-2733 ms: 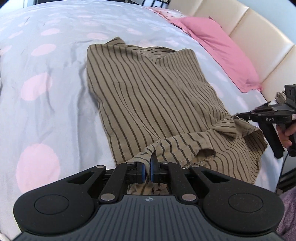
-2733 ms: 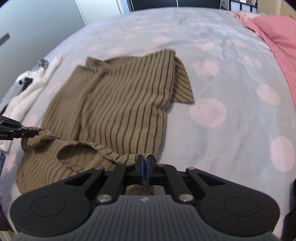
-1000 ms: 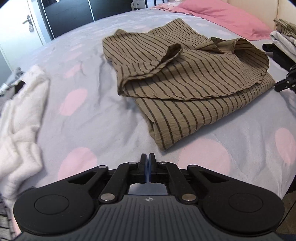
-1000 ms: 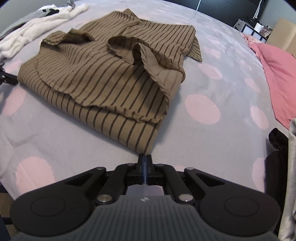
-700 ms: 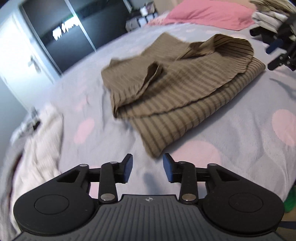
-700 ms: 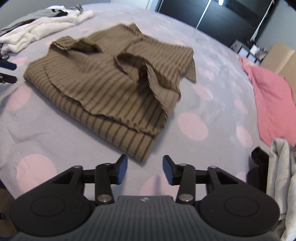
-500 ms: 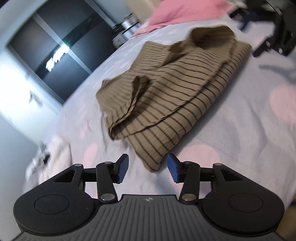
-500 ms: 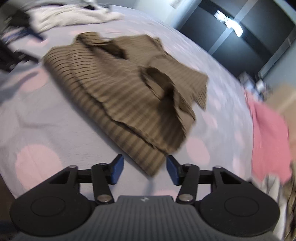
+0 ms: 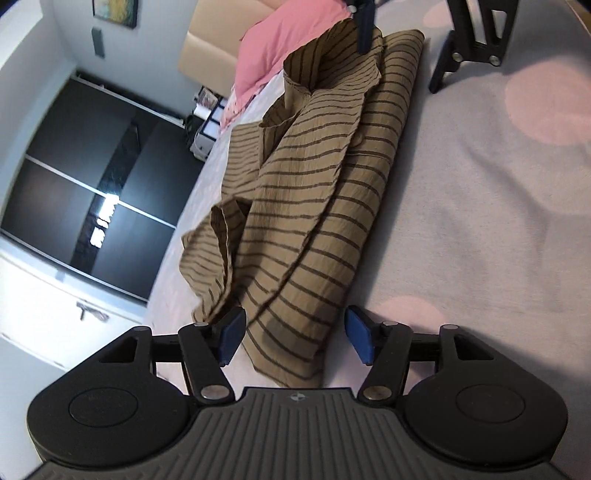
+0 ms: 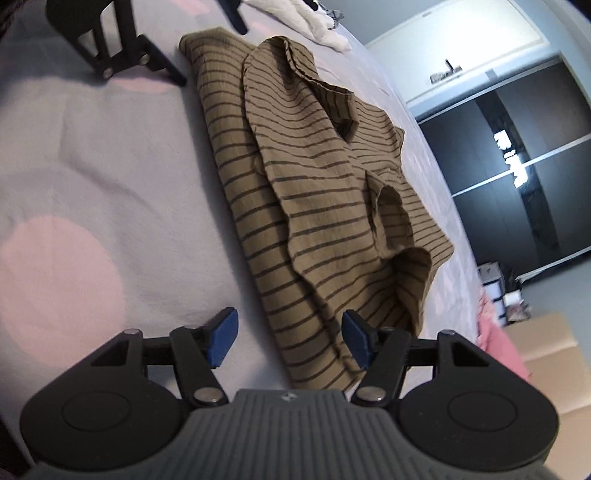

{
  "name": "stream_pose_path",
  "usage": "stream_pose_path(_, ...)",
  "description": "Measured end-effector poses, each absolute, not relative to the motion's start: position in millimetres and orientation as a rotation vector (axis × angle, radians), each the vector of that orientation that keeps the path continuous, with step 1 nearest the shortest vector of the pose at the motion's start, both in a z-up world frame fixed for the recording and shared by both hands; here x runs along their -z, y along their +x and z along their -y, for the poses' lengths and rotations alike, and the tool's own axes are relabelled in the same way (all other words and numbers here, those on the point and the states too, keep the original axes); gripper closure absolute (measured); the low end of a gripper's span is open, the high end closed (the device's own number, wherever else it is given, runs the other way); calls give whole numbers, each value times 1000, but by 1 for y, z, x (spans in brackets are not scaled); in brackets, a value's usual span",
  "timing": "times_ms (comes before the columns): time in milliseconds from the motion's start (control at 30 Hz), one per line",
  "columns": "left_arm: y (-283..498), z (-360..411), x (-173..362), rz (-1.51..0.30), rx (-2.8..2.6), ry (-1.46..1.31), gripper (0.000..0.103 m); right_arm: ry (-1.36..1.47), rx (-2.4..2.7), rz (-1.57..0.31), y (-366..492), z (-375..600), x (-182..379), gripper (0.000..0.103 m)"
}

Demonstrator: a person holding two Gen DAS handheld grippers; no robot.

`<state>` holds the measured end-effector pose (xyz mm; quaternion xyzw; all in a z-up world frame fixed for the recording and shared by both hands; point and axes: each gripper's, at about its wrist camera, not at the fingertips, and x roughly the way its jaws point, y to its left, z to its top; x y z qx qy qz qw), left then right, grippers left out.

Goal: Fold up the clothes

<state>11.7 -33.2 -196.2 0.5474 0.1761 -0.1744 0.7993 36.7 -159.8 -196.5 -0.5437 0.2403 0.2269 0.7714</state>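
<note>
Lying across the middle of both frames, the striped brown shirt [image 9: 321, 206] is already doubled over on the dotted bedspread [image 9: 480, 221], and its two short ends point to the two grippers. The left gripper [image 9: 291, 341] stands wide open at the bottom centre of its own view, with one corner of the shirt between its blue pads [image 9: 231, 334], not yet pinched. The right gripper [image 10: 286, 341] is wide open in the same way, at the bottom centre of its view, around the opposite end. I think both are placed like this so that the two ends can be taken together for the next fold. A loose sleeve [image 10: 399, 236] stands up on top and may slip out of shape. A pink pillow [image 9: 288, 44] lies in the upper middle of the left view, and white clothes [image 10: 317, 18] at the top of the right view.
</note>
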Motion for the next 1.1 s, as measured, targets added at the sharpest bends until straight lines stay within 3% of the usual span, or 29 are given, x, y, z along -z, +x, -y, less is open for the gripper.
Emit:
stream_pose_path(233, 30, 36, 211, -303, 363, 1199, 48, -1345, -449, -411, 46, 160, 216, 41)
stream_pose_path(300, 32, 38, 212, -314, 374, 1193, 64, -1364, -449, -402, 48, 159, 218, 43)
stream_pose_path(367, 33, 40, 210, -343, 392, 1178, 76, -1382, -451, -393, 50, 157, 219, 53)
stream_pose_path(433, 34, 41, 206, -363, 398, 1157, 80, -1394, -452, -406, 53, 153, 219, 73)
stream_pose_path(500, 35, 40, 199, -376, 396, 1135, 90, -1382, -454, -429, 57, 150, 216, 84)
stream_pose_path(600, 33, 38, 189, -393, 401, 1128, 96, -1326, -458, -467, 63, 146, 203, 93)
stream_pose_path(1100, -12, 5, 139, -455, 424, 1172, 99, -1129, -590, -595, 14, 125, 125, 97)
